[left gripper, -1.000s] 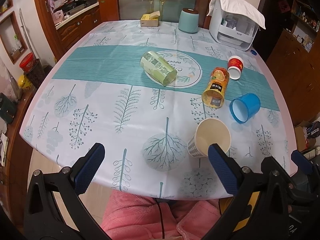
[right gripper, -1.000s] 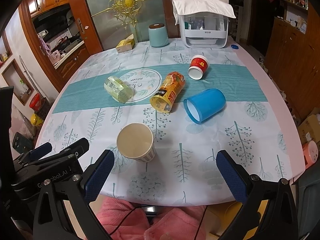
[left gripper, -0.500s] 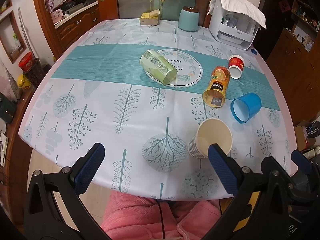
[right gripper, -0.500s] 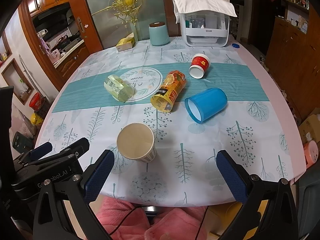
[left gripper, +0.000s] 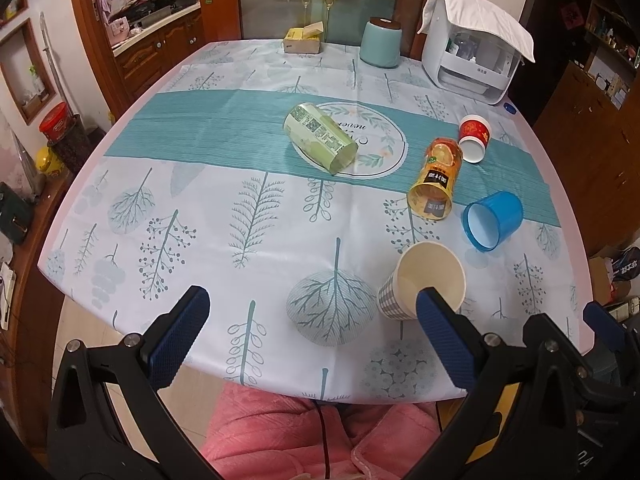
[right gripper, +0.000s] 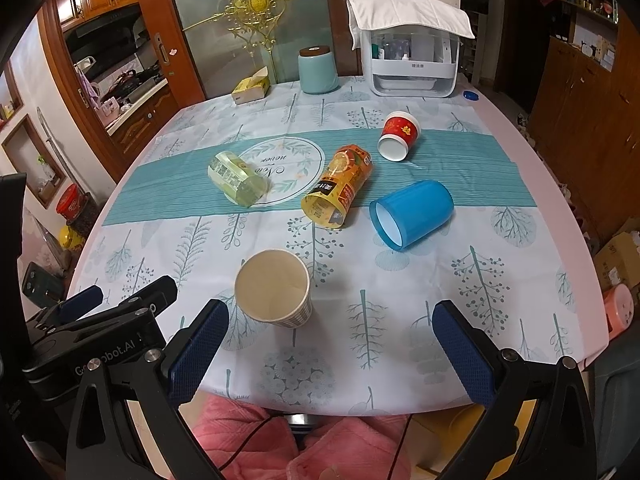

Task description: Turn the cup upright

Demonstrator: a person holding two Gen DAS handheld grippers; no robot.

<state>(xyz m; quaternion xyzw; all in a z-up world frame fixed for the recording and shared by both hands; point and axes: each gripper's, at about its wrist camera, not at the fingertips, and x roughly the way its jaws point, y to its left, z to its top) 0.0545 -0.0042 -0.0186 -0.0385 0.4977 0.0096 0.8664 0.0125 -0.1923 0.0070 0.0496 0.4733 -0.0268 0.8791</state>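
Left wrist view: the left gripper (left gripper: 310, 334) hangs over the near edge of the table (left gripper: 576, 300), its two blue-padded fingers (left gripper: 180, 336) spread wide and grasping nothing. Five cups sit on the tree-patterned white and teal tablecloth (left gripper: 200, 216). One stands upright: a beige paper cup with a checked wall (left gripper: 424, 286), near the table's near edge and partly behind the right-hand finger. Four lie on their sides: a pale green printed plastic cup (left gripper: 320, 138) on the teal band near the middle, an orange printed cup (left gripper: 436, 180) toward the right edge, a small red and white paper cup (left gripper: 473, 137) just beyond it, and a blue plastic cup (left gripper: 493, 220) nearest the right edge, its white inside facing the camera. Along the far edge stand one yellow tissue box (left gripper: 302, 38), one pale teal canister with a brown lid (left gripper: 380, 42) and one white appliance draped with a white cloth (left gripper: 472, 56).

Right wrist view: the right gripper (right gripper: 326, 340) also stands released, fingers (right gripper: 464, 354) wide apart over the near edge, holding nothing. The left gripper's black body (right gripper: 96, 320) shows at the lower left. The same five cups appear: the beige paper cup (right gripper: 276, 294) upright just beyond the left-hand finger, the green cup (right gripper: 236, 178), orange cup (right gripper: 338, 190), red and white cup (right gripper: 398, 134) and blue cup (right gripper: 412, 214) all on their sides.
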